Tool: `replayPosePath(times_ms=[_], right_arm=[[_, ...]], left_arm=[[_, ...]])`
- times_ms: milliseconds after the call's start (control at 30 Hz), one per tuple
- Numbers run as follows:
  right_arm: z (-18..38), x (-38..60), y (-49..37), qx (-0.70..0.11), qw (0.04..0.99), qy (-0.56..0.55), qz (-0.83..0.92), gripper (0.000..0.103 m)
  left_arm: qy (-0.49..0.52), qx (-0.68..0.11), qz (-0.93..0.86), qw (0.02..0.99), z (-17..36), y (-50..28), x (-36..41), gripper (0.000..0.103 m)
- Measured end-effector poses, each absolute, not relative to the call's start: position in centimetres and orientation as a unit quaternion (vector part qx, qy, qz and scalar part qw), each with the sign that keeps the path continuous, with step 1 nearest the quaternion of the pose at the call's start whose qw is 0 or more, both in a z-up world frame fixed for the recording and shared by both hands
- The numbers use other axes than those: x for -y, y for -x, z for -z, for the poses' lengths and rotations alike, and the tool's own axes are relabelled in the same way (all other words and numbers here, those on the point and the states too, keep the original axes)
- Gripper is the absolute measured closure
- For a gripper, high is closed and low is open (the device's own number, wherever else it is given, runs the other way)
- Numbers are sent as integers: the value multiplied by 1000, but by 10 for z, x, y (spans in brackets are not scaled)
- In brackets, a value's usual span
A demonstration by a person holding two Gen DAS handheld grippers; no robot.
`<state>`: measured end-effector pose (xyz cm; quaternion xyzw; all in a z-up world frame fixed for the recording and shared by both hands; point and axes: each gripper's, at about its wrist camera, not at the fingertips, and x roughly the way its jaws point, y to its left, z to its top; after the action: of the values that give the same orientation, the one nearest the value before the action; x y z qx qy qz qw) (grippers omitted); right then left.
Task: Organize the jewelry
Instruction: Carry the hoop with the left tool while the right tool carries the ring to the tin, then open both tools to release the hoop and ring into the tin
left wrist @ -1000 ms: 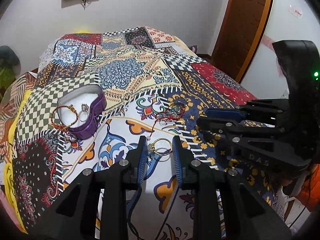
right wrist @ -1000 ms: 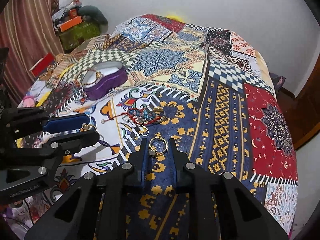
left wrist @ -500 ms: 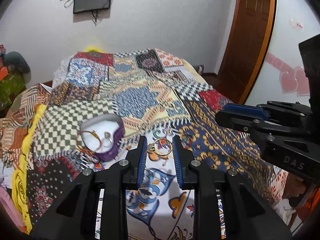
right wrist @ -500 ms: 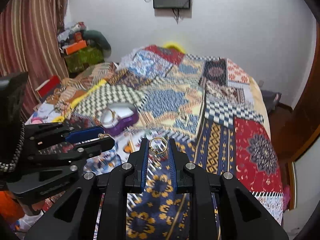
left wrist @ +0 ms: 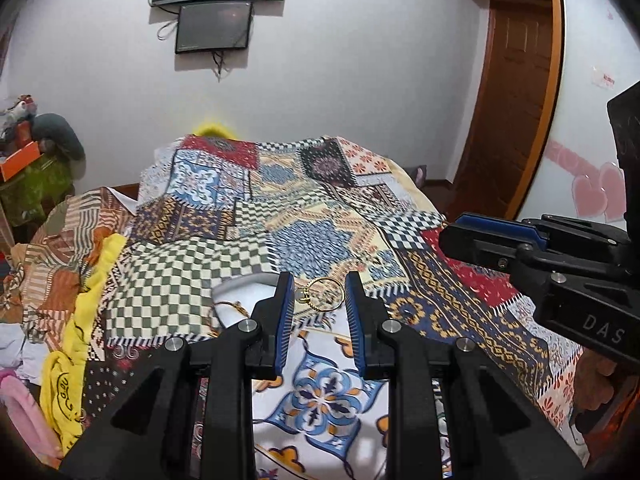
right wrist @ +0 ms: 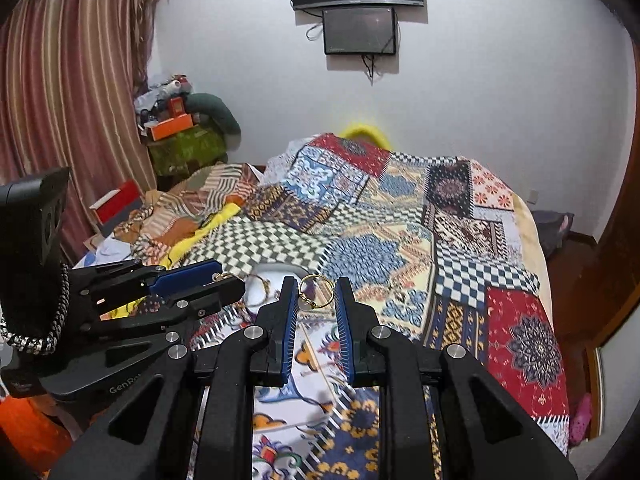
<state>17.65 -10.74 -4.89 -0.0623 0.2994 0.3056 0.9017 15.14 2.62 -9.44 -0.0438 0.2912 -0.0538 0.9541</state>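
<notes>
My left gripper is shut on a gold ring with a small stone, held above the patterned bedspread. My right gripper is shut on another gold ring. Both are raised well above the bed. The jewelry box, white inside, sits just beyond my left fingertips, mostly hidden by them, with a thin bracelet in it. The box also shows in the right wrist view between the two grippers. The left gripper appears at the left in the right wrist view; the right gripper at the right in the left wrist view.
A patchwork bedspread covers the bed. Crumpled clothes lie along its left edge. A screen hangs on the far wall, a wooden door is to the right, and a curtain and cluttered shelf to the left.
Both grippers have risen and tilted up from the bed, each carrying its ring. The view now takes in the far wall, and the box has slid under the left fingertips.
</notes>
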Motion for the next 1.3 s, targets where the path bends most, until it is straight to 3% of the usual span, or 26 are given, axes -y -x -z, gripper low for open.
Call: replayPosePath(times_ms=[467, 1300], right_arm=[[66, 69, -213, -330, 884, 54, -326, 86], [138, 15, -294, -481, 812, 74, -323, 86]], left_arm=[[57, -300, -3, 952, 107, -178, -74, 78], [69, -413, 25, 908, 194, -249, -97, 78]])
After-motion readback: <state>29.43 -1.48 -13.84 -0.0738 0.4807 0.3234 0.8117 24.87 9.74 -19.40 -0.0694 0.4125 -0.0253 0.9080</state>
